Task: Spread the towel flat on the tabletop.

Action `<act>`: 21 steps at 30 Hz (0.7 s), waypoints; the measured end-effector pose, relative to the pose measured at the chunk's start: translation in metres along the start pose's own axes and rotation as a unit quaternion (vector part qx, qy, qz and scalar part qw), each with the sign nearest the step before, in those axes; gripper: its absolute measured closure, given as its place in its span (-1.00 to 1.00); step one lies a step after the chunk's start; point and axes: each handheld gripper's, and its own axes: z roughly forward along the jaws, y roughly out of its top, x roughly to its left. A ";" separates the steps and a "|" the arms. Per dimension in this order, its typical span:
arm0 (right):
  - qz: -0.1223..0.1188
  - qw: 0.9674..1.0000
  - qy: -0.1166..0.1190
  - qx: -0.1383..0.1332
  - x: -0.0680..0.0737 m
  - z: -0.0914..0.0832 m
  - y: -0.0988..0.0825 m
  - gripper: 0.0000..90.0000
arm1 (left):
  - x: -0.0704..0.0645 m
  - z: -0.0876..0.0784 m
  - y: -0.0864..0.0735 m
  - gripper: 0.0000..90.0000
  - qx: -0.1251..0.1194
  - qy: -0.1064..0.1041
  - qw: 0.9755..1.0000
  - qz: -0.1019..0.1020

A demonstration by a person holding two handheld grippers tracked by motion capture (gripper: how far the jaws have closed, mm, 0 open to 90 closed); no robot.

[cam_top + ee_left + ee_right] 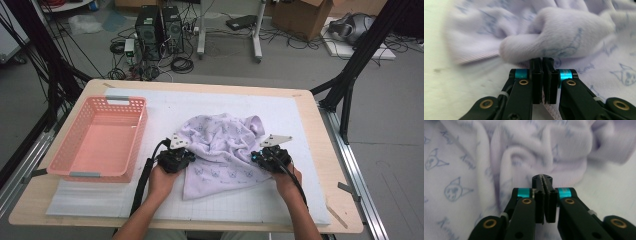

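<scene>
Closest to the high camera are the person's two forearms coming up from the bottom edge, each hand wrapped around a gripper at the near side of a crumpled pale lilac garment (pixel 222 147) printed with little blue cat faces. The left gripper (pixel 186 156) sits at the cloth's left edge and the right gripper (pixel 256 157) at its right edge, so the fabric is bunched up between them, roughly mid-table on the white gridded mat (pixel 300 125). In the left gripper view the left gripper (pixel 542 60) has its jaws squeezed nearly together, and you can see a strip of stitched hem running down between the pads, so it's pinching the garment's edge, with a fat fold of cloth (pixel 554 37) humped right over the tips. In the right gripper view the right gripper (pixel 542 178) is also clamped tight, jaws pretty much meeting, tips nosed against a roll of the fabric (pixel 524 157); there's a thin pale line in the seam between the pads but honestly I can't tell if that's cloth or not. Off to the left of the mat there's a pink plastic basket (pixel 70 150), well apart from the garment. The whole thing sits on a light wooden table (pixel 320 165).
</scene>
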 end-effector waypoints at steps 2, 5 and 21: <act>0.013 0.999 -0.018 -0.026 -0.002 0.001 0.008 0.98 | 0.008 -0.003 0.005 0.92 -0.013 0.020 1.000 -0.012; 0.034 0.997 -0.040 -0.052 -0.008 0.006 0.020 0.99 | 0.016 -0.006 0.012 0.92 -0.032 0.034 0.999 -0.026; -0.015 0.999 0.038 0.028 -0.006 0.029 0.031 0.91 | 0.026 -0.004 0.014 0.91 -0.041 0.030 0.998 -0.030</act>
